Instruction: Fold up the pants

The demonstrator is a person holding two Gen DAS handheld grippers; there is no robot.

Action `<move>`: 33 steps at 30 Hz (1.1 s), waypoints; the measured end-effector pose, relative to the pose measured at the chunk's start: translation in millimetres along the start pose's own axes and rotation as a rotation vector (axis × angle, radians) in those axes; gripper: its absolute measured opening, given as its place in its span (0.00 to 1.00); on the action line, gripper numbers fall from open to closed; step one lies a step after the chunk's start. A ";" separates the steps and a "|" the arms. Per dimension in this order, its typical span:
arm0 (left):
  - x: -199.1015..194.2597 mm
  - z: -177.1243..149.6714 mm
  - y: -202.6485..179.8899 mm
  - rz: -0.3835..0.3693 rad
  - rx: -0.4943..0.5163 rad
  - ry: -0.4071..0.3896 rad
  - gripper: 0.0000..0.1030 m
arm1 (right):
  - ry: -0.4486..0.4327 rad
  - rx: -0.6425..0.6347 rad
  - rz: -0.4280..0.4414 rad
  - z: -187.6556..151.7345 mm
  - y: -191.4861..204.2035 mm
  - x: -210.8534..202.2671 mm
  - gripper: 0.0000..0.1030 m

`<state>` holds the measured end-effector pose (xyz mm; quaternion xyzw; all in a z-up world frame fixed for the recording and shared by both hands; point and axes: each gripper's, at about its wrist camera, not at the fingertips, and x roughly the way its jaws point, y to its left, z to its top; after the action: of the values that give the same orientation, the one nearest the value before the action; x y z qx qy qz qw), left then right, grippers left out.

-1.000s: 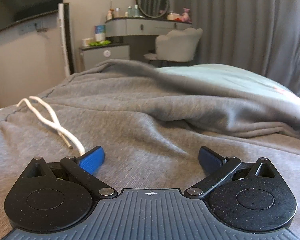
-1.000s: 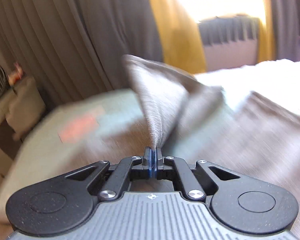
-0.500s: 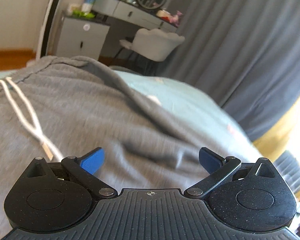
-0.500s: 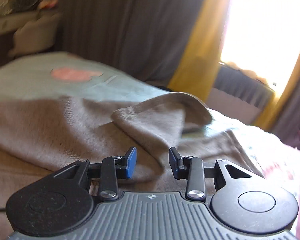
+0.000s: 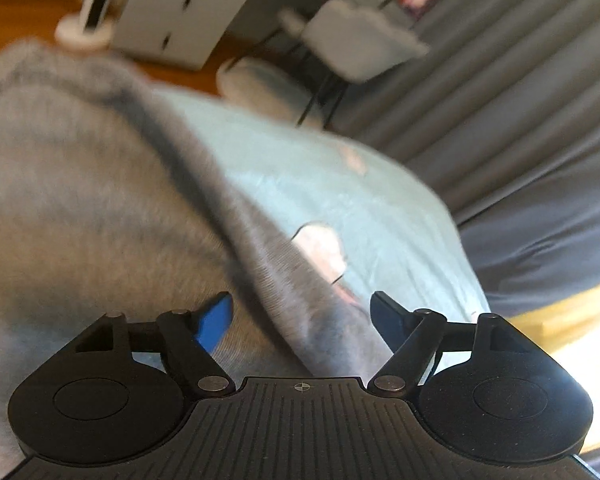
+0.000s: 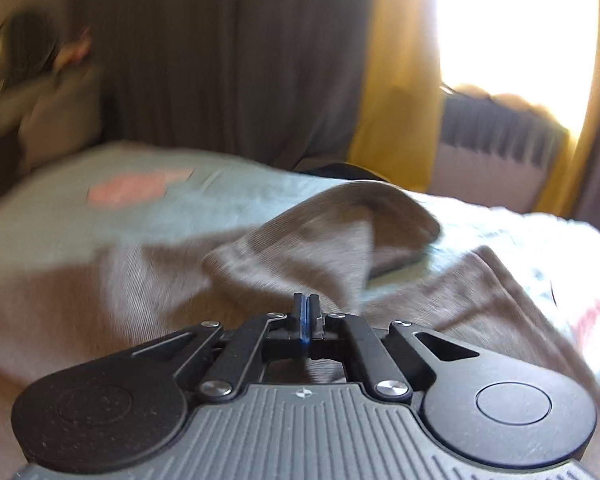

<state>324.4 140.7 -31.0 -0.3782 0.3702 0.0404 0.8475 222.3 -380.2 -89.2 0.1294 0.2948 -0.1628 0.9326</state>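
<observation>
Grey pants (image 5: pixel 84 216) spread across a bed with a pale mint sheet (image 5: pixel 340 200), filling most of the left wrist view and running under both tools. Left gripper (image 5: pixel 302 316) low over the fabric with jaws spread wide, a raised fold or edge of the pants sitting right between the blue pads, not pinched. Fairly blurry there, so hard to say if either pad actually touches the cloth. Right gripper (image 6: pixel 307 312) with pads pressed together; can't make out whether any cloth is caught between them, since the pants (image 6: pixel 308 248) bunch up just ahead of the tips and the exact contact is hidden. A rumpled hump of the same grey fabric ahead of that, one rounded flap lifted off the sheet (image 6: pixel 180 204). Pink patches printed on the sheet (image 6: pixel 136 188). Grey curtains (image 5: pixel 520 80) behind the bed, a yellow curtain (image 6: pixel 396 100) next to a very bright window (image 6: pixel 512 20), and a radiator (image 6: pixel 496 140) below it. White chair (image 5: pixel 360 40) and a pale cabinet (image 5: pixel 180 12) smeared by motion in the left wrist view.
</observation>
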 end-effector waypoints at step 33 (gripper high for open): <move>-115.6 -43.8 -4.2 -0.228 0.112 -0.167 0.07 | -0.061 0.562 0.167 -1.8 -115.1 -65.2 0.07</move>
<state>216.2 132.7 28.3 -0.3654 0.2547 -0.0457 0.8942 127.3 -470.0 -68.8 0.4012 0.1983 -0.1648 0.8789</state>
